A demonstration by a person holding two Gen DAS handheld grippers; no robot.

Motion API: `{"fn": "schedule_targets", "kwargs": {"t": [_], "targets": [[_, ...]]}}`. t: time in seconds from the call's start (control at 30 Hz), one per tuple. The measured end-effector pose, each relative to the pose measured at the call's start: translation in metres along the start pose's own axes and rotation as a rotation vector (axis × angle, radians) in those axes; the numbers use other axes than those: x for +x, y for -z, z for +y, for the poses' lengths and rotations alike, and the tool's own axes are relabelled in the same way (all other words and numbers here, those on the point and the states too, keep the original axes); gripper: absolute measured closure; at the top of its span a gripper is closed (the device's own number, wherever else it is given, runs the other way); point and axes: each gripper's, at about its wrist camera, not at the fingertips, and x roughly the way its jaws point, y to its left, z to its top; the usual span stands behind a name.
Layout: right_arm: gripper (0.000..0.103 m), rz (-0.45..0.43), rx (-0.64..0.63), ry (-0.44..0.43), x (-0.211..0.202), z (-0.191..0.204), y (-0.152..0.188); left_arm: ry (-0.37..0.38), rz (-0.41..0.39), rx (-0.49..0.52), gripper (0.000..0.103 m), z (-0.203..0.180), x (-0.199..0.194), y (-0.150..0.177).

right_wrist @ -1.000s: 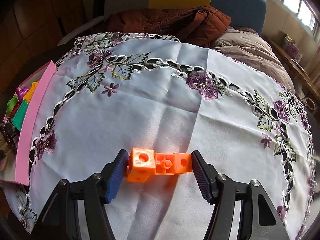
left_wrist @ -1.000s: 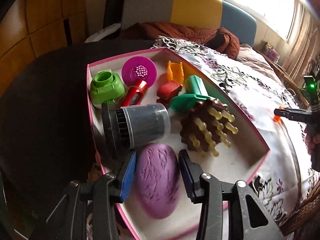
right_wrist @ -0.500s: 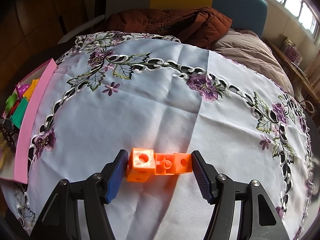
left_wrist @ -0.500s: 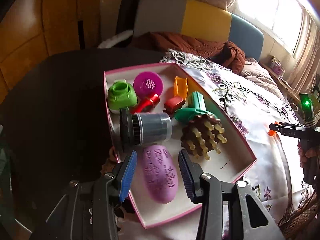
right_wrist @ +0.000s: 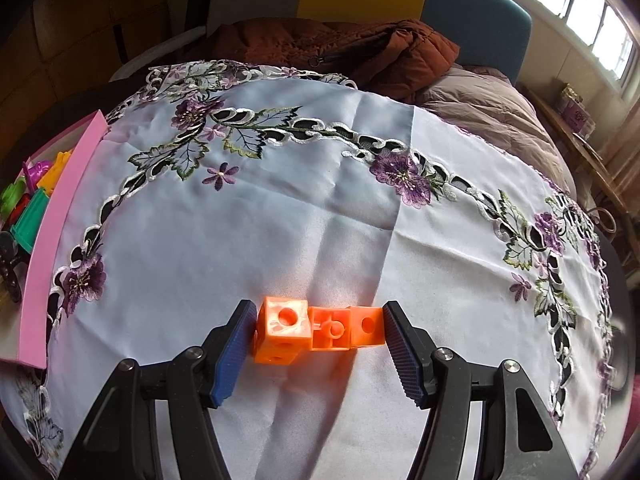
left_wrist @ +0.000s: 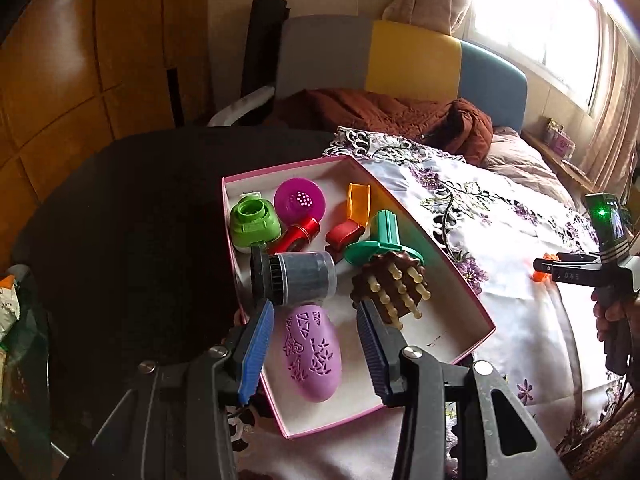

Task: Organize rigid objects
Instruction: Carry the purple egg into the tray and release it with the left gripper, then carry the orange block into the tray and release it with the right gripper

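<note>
**Orange Block Row Framed by Right Gripper; Left Gripper Above Box**

The orange block row point(right_wrist: 322, 332) is seen lying flat on the embroidered tablecloth point(right_wrist: 280, 216), its long axis running left to right across the right wrist view, from one finger to the other. Round holes in its top faces are turned upward. The right gripper point(right_wrist: 320, 342) is spread around the row; each pad is just beside an end, and firm contact cannot be told.

The left gripper point(left_wrist: 314, 344) is held spread and empty above the pink box point(left_wrist: 460, 286). The purple oval piece point(left_wrist: 312, 354) is seen lying in the box, long axis pointing away from the camera
</note>
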Motion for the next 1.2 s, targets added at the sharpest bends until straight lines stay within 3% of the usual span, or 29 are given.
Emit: {"fn": "schedule_targets", "kwargs": {"t": [0.3, 0.5, 0.77, 0.9, 1.03, 1.2], "targets": [[0.038, -0.065, -0.004, -0.069, -0.035, 0.037, -0.001, -0.001, 0.006, -0.054, 0.059, 0.015, 0.002, 0.002], [0.038, -0.14, -0.052, -0.173, -0.071, 0.083, -0.004, 0.002, 0.012, -0.083, 0.059, 0.023, 0.004, 0.005], [0.038, -0.177, -0.193, -0.339, -0.102, 0.161, 0.005, -0.025, 0.006, -0.127, 0.059, 0.039, 0.002, 0.01], [0.038, -0.156, -0.252, -0.388, -0.097, 0.197, 0.011, -0.039, 0.006, -0.146, 0.059, 0.046, 0.002, 0.013], [0.038, -0.077, -0.27, -0.421, -0.072, 0.224, 0.015, -0.044, 0.005, -0.16, 0.059, 0.049, 0.002, 0.014], [0.038, -0.04, -0.278, -0.383, -0.047, 0.241, 0.016, -0.052, 0.014, -0.153, 0.058, 0.048, 0.004, 0.015]]}}
